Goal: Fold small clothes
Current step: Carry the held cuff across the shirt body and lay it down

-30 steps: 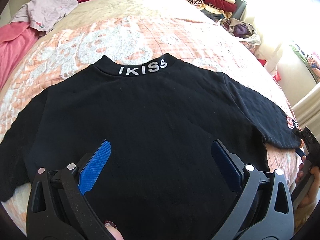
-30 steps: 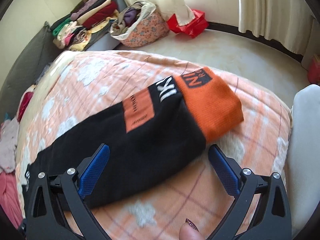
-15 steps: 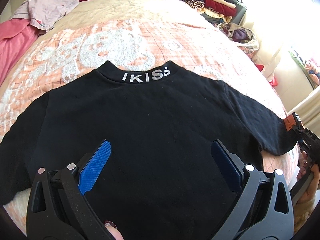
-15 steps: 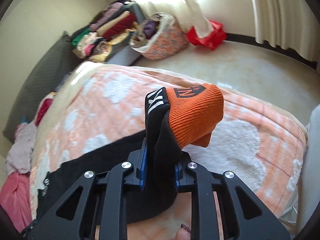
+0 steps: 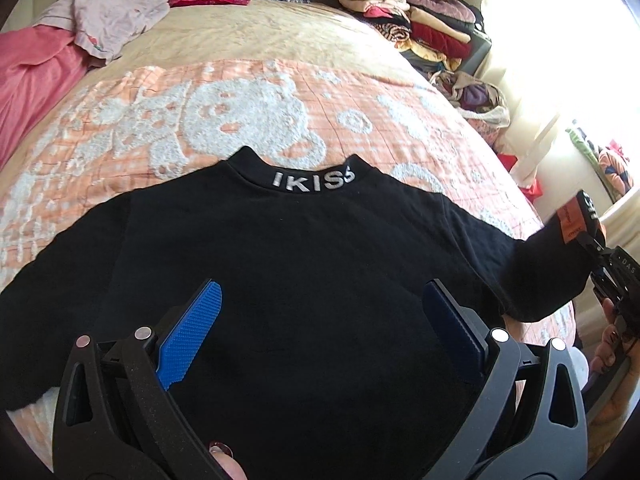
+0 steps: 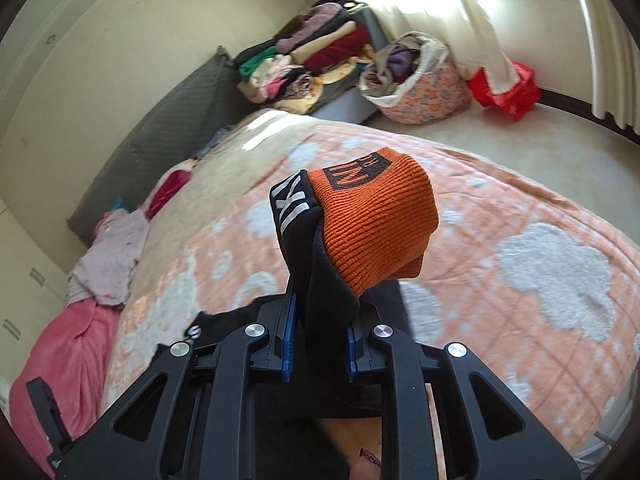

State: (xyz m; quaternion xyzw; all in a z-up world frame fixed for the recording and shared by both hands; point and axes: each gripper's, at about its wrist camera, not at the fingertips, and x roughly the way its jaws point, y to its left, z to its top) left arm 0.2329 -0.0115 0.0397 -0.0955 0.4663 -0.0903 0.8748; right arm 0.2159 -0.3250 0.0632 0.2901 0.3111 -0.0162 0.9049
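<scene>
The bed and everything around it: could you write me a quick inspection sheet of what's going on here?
Surface: bed with an orange and white blanket.
Job's things: black sweater spread flat, collar away; its sleeve with orange cuff lifted.
Clutter: pink clothes heaped on the bed.
Grippers: left gripper open above the sweater; right gripper shut on the sleeve.
Cables: nothing seen.
Surroundings: folded clothes stack, laundry basket, curtain.

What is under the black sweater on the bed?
Under the black sweater lies the orange-and-white blanket, visible all around it. The part beneath it is covered, so anything there cannot be seen.
</scene>
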